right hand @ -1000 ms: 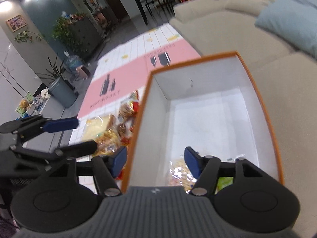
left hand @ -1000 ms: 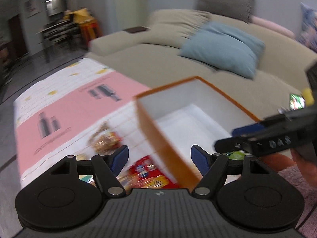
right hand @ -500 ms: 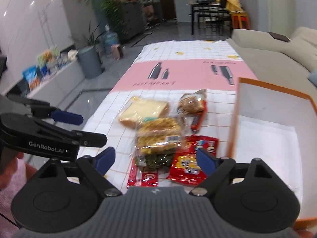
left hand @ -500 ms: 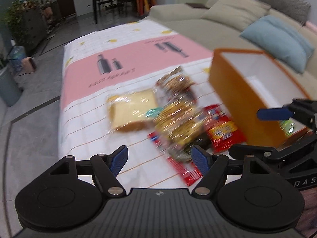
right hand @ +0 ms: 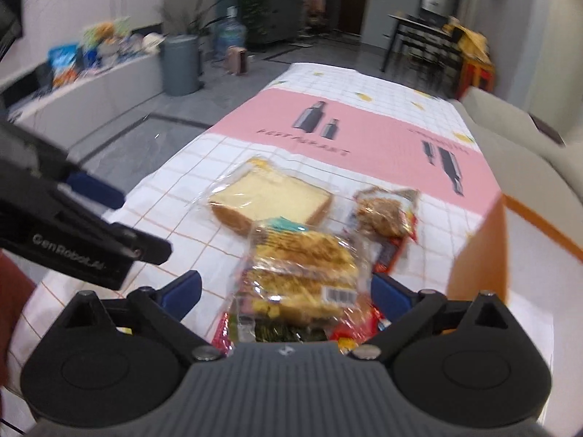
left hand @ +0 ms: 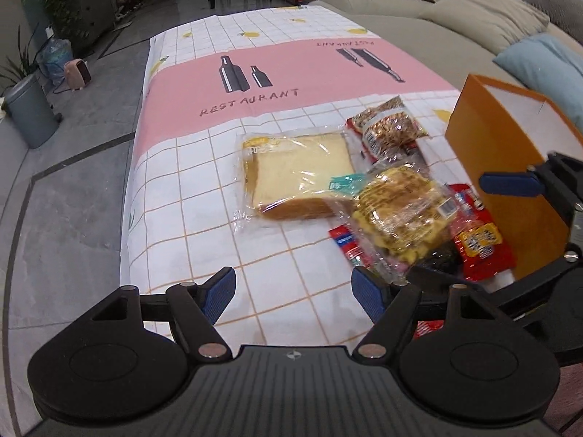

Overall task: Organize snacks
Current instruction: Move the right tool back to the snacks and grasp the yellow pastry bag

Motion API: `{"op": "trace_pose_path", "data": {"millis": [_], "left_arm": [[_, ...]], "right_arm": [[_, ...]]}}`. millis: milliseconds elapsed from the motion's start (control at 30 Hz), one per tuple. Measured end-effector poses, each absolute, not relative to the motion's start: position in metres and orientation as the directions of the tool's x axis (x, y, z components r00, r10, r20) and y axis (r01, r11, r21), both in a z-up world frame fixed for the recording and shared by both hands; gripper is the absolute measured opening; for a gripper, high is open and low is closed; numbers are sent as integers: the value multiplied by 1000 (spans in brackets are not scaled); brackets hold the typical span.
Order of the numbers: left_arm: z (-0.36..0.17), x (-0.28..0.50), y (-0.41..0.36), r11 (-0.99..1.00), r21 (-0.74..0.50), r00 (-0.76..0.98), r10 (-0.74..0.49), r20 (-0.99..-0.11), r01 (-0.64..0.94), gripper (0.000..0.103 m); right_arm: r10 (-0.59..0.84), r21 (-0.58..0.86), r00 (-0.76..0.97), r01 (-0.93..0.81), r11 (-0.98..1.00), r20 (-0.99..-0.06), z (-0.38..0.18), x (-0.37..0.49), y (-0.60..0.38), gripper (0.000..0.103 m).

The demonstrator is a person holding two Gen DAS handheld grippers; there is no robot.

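A pile of wrapped snacks lies on the tablecloth: a bagged slice of bread [left hand: 297, 173] [right hand: 269, 195], a clear bag of yellow pastries [left hand: 400, 213] [right hand: 302, 273], a bag of nuts [left hand: 390, 127] [right hand: 384, 213] and red packets [left hand: 481, 244]. An orange box [left hand: 510, 167] [right hand: 477, 255] with a white inside stands to their right. My left gripper [left hand: 293, 291] is open and empty over bare cloth, left of the pile. My right gripper [right hand: 286, 287] is open, its fingers on either side of the pastry bag; I cannot tell if they touch it.
The table [left hand: 277, 69] has a pink and white checked cloth. A beige sofa [left hand: 455, 18] with a blue cushion [left hand: 539, 65] runs along the right. A grey bin [left hand: 27, 109] and plants stand on the floor at left. Dining chairs are far behind.
Both grippers swung left, from over the orange box to the snack pile. The right gripper has come down close over the pastry bag. Both stay open.
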State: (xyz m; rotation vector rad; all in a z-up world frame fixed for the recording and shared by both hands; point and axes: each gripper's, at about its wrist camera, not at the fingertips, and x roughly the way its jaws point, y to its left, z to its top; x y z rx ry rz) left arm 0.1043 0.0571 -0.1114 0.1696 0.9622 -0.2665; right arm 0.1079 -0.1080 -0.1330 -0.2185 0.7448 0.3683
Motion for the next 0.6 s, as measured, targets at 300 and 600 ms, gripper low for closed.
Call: {"op": "trace_pose_path", "data": {"millis": [300,600], "left_arm": [[-134,118,66,954,4,500,-153,-852,299,84],[-139,124,62,941,-28,492,-202,-847,337,84]], "right_arm": [[208,-71,608,-402,913,-766,-176,142,-92,97],[188,-83,612,-387,918,-768,-184,147,-93,62]]}}
